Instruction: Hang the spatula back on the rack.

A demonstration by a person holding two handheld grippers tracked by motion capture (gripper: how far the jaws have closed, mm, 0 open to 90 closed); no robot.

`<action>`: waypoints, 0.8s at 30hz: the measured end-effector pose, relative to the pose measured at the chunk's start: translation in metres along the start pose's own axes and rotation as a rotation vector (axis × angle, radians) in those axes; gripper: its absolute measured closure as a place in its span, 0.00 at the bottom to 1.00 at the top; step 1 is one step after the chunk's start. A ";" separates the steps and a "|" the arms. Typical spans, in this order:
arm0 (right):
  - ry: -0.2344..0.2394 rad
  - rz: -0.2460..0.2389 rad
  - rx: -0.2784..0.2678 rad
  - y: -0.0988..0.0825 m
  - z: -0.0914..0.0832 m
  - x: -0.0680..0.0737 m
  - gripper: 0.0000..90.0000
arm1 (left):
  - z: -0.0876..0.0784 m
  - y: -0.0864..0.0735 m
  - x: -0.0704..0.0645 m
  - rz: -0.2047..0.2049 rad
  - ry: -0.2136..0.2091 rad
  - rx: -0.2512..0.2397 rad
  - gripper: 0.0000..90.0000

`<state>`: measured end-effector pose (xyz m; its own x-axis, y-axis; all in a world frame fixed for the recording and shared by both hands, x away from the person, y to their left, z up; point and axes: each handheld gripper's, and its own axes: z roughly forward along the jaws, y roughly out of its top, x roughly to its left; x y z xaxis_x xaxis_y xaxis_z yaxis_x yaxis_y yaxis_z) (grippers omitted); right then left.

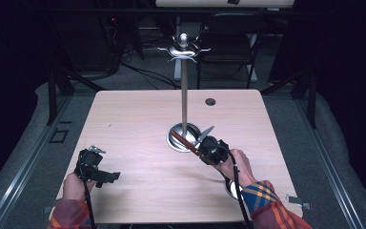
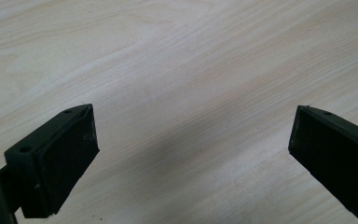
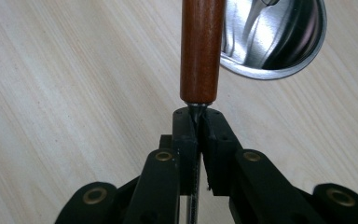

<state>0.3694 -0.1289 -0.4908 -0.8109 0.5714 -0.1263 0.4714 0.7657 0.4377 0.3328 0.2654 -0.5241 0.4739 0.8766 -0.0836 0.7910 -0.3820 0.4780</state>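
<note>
Right gripper (image 1: 205,148) clamped on the thin metal shank of a wooden-handled utensil (image 3: 200,51), beside the round polished steel base (image 1: 183,137) of a tall hook stand.

The brown wooden handle points from the jaws toward the base, near its rim, above the pale wood table (image 1: 138,119). The left gripper (image 2: 191,154) rests apart at the table's near left, jaws spread wide and holding nothing. The hold sits on a narrow, smooth shank just behind the handle, so the utensil could likely pivot or slide in the pads; swinging it up toward the hooks (image 1: 183,49) might also knock the slender pole (image 1: 184,90).
</note>
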 end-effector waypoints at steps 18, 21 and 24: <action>0.012 0.048 -0.047 -0.005 -0.018 -0.012 0.93 | 0.001 0.000 0.000 0.002 -0.001 0.003 0.01; -0.026 0.057 -0.057 -0.007 -0.022 -0.013 0.93 | 0.000 0.000 0.000 0.003 -0.001 0.003 0.01; -0.045 0.065 -0.074 -0.008 -0.026 -0.015 0.93 | 0.000 0.000 0.000 0.003 -0.001 0.003 0.01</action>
<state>0.3693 -0.1512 -0.4691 -0.7622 0.6332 -0.1342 0.4946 0.7036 0.5103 0.3331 0.2651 -0.5245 0.4767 0.8751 -0.0836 0.7909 -0.3854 0.4754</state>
